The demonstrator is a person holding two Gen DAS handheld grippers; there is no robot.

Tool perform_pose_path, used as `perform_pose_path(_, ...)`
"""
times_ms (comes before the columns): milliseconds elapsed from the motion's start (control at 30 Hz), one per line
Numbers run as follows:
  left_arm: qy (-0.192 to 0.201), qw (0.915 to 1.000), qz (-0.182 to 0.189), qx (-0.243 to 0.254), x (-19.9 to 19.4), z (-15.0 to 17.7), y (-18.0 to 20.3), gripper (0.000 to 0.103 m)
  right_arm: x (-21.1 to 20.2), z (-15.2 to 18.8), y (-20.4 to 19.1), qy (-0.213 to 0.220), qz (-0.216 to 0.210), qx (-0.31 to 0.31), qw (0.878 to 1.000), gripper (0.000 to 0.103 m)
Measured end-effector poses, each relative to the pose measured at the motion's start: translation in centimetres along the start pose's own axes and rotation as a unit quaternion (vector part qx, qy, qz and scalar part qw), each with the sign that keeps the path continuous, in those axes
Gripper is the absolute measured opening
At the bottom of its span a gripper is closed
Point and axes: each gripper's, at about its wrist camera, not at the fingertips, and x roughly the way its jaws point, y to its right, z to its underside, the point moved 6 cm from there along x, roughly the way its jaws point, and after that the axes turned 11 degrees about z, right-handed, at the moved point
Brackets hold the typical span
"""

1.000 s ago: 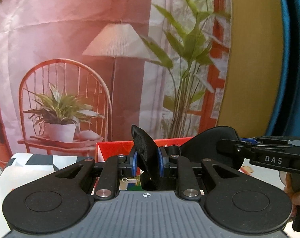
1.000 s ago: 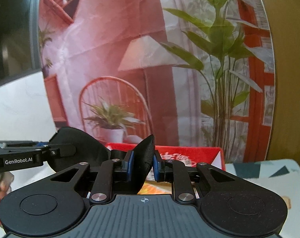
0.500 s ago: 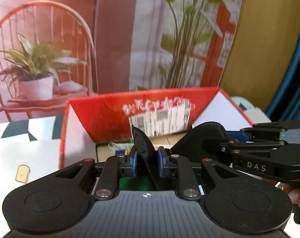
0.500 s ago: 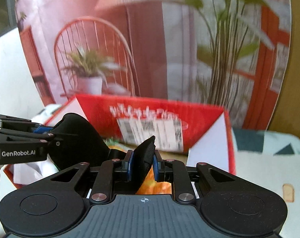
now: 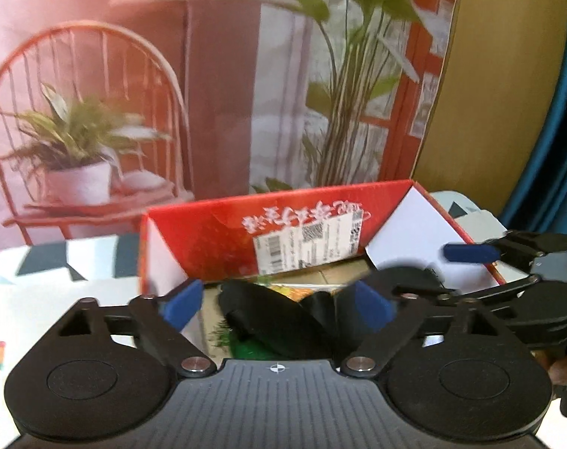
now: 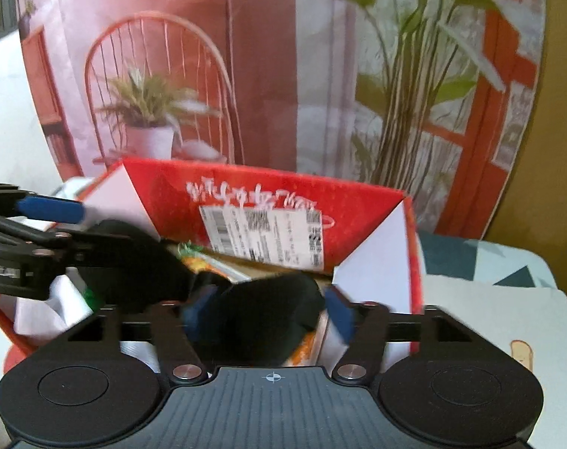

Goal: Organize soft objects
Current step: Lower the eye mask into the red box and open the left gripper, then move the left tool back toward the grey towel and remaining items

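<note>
Right now both grippers hang over the open red box (image 5: 223,239), and a black soft eye mask (image 5: 268,318) stretches between them, sagging into the box's mouth. Its long axis runs left to right across the box, from one gripper to the other, so neither hand is nearer the whole thing: each has its own end.

At the left gripper (image 5: 279,305), the jaws are opening. The blue pads (image 5: 182,299) stand wide apart, and the mask's left lobe lies in the gap between them, low and near the gripper body, touching neither pad as far as the blur allows. It appears to be dropping away rather than gripped.

At the right gripper (image 6: 264,316), the jaws are opening too. The mask's right lobe (image 6: 268,321) sits between the spread pads, close against the left one; whether it brushes that pad I cannot tell through the motion blur. In this view the left gripper's open fingers reach in from the left edge over the box.

Below the mask lie printed packets, orange and green, and a white shipping label (image 6: 261,235) is stuck on the box's far wall. A patterned cloth (image 5: 51,262) covers the table on both sides.

My judgement: the release is under way, and the next move turns on lifting both grippers clear so the mask stays inside the box.
</note>
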Motion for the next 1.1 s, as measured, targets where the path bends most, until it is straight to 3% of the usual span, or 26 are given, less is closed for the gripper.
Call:
perform_pose_path(33, 0.003, 1.0, -0.004, 0.004, -0.7, 0.1, 0.1, 0.097, -0.7, -0.1, 0.2, 0.009, -0.001, 0.006, 1.0, 0.085)
perform_pose_path(133, 0.017, 0.9995, -0.018, 0.021, -3.3, 0.5, 0.2, 0.102, -2.8, 0.0, 0.9, 0.039, 0.001, 0.02, 0.999, 0.102)
perform_pose_path(300, 0.046, 0.998, -0.032, 0.028, -7.5, 2.3, 0.3, 0.103, -6.4, 1.2, 1.6, 0.074, -0.003, 0.05, 0.996, 0.103)
perform_pose_path(533, 0.047, 0.9981, -0.023, -0.031, -10.5, 7.5, -0.2, 0.103, -11.2, 4.9, 2.1, 0.117, -0.022, 0.091, 0.989, 0.103)
perform_pose_path(733, 0.006, 0.9979, -0.025, -0.059, -9.6, 13.1, -0.4, 0.103, -11.8, 10.2, 1.0, 0.082, -0.031, 0.072, 0.994, 0.103)
perform_pose_path(933, -0.039, 0.9938, -0.015, -0.103, -7.9, 17.7, -1.2, 0.103, -9.9, 16.1, -0.4, 0.012, -0.024, 0.067, 0.997, 0.103)
perform_pose_path(1100, -0.06, 0.9913, -0.03, -0.113, -7.0, 19.8, -2.1, 0.103, -8.7, 18.4, -1.5, -0.021, -0.009, 0.055, 0.998, 0.103)
